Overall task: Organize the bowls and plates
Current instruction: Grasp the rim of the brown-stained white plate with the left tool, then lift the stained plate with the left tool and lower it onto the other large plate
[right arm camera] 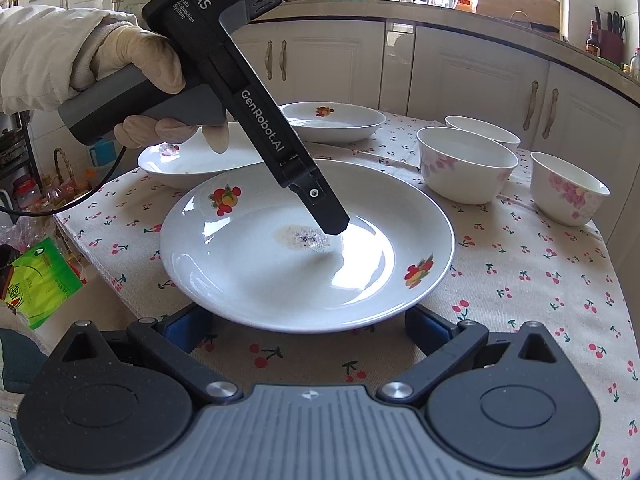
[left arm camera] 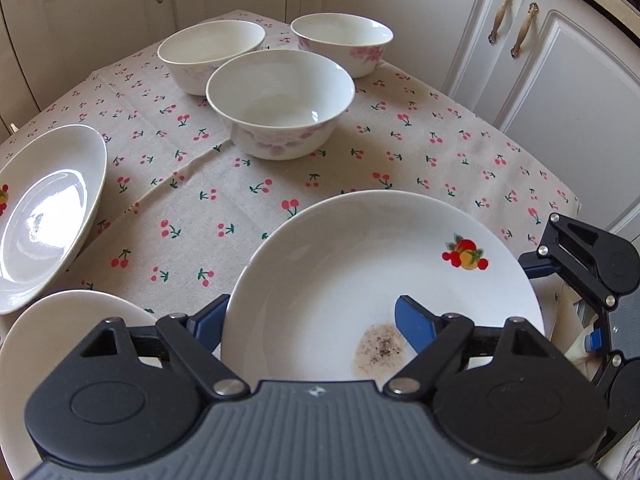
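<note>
Cherry-print cloth (left arm camera: 200, 208) spread over the tabletop, white cabinets (left arm camera: 560, 100) close behind. Nearest to both cameras, lying on the cloth at its near edge: a stained plate (left arm camera: 360, 264) (right arm camera: 280, 280), white, with fruit pictures on the rim and a brown speckled stain (left arm camera: 378, 346) in the middle.

Left tool (left arm camera: 312, 316) pointing steeply down at this plate, held by a gloved left hand (right arm camera: 136, 60). Jaws apart and set astride the plate's rim: one blue finger just outside the rim, the other over the inside, right beside the stain. From the right wrist view, the tip of that inner finger resting on the plate's surface at the stain (no squeeze on the plate to be seen, the blue pad face standing free).

Right tool (right arm camera: 308, 328) low at the opposite rim of the same plate, jaws wide apart, the rim between the two fingers; contact with the rim not possible to tell.

Two more plates (right arm camera: 192, 162) (right arm camera: 332, 120) further back on the cloth, apart from each other.

Three bowls (left arm camera: 280, 100) (left arm camera: 212, 52) (left arm camera: 342, 40), white with pink flowers, upright and grouped close together at the far side of the cloth, well apart from the stained plate.
</note>
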A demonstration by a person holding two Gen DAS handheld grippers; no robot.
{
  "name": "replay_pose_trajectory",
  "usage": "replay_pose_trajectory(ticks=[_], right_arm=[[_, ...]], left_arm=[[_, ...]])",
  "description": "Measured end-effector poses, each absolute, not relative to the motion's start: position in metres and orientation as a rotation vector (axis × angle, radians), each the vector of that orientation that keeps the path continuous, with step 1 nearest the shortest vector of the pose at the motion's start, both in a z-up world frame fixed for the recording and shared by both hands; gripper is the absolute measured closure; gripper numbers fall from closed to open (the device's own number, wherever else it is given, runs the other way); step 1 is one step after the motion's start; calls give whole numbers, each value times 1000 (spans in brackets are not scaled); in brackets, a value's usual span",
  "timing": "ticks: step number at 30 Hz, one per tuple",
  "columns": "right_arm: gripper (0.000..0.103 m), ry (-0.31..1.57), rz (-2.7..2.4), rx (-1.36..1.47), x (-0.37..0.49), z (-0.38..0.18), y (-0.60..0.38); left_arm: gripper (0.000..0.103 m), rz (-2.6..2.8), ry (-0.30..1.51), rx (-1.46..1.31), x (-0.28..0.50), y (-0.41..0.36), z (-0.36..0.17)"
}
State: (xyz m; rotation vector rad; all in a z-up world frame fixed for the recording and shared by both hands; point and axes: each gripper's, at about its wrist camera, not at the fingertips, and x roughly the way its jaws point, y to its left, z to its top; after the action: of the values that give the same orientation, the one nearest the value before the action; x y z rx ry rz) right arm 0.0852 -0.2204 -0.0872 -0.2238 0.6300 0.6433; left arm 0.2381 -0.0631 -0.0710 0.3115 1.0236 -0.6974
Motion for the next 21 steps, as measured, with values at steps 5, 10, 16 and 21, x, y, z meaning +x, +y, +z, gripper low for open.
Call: replay_pose_trajectory(ticks=[5, 10, 16, 21], right_arm=[[0, 632, 653, -233, 86, -85, -220], [0, 650, 654, -229, 88, -84, -219], [0, 664, 649, -232, 89, -79, -220], [0, 670, 651, -226, 92, -73, -220]], left_arm=[[17, -709, 1035, 318, 240, -63, -71], [17, -710, 1037, 301, 241, -62, -70], [17, -721, 1031, 288, 240, -58, -68], [17, -723, 1014, 266, 240, -52, -63]])
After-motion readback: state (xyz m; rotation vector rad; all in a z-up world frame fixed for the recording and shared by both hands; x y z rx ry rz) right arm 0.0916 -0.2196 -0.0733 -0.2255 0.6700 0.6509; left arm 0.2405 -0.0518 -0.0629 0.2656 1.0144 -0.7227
